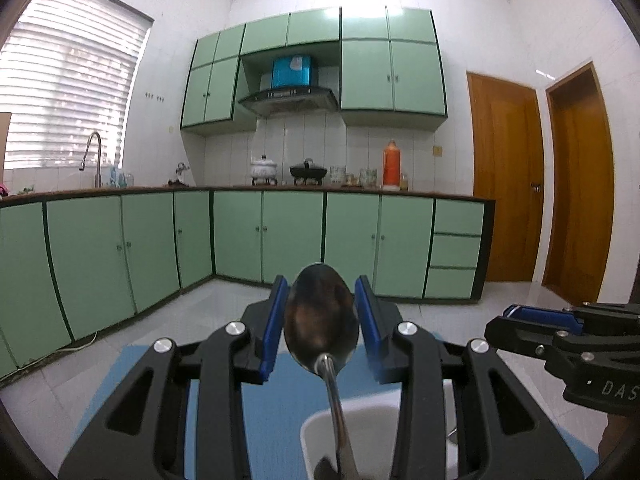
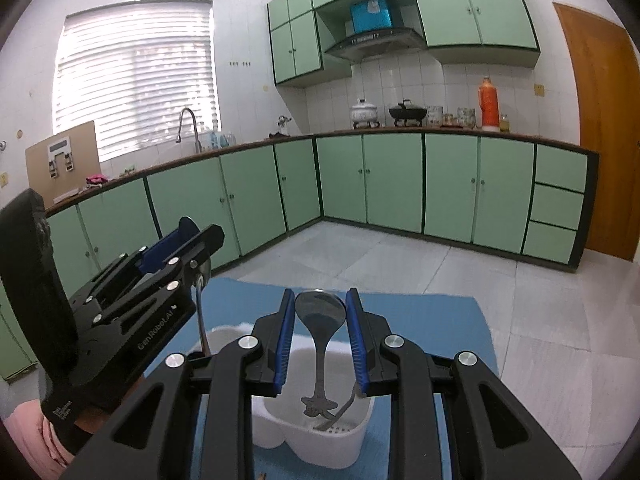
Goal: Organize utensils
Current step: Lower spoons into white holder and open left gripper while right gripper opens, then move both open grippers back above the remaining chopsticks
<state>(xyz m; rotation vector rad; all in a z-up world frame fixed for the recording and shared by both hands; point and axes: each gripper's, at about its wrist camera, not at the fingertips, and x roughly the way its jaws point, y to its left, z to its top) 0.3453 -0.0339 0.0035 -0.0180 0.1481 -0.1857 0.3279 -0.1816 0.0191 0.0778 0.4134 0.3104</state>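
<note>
While both wrist views face the same room, a run of mint-green cabinets with dark trim (image 2: 448, 184) is seen along the far walls, with a slatted white window blind (image 2: 136, 76) at the left and a brown wooden door (image 2: 604, 136) at the right. A blue rectangular mat (image 2: 448, 336) is spread over the near surface, and a white plastic utensil caddy (image 2: 340, 438) is stood on it. The left gripper (image 1: 321, 322) is held above the caddy's left compartment; its blue pads (image 1: 276, 324) are set just beside the bowl of a plain steel spoon (image 1: 320, 320), whose handle is angled down into the white container; whether the pads press the bowl cannot be told. The right gripper (image 2: 320, 338) is held over the right compartment, its pads flanking the bowl of a steel ladle-style spoon with a flared, ornamented handle end (image 2: 320, 344); narrow gaps are seen on both sides, so the tongs are read as parted. A thin steel fork (image 2: 344, 404) is leaned inside the same compartment.
</note>
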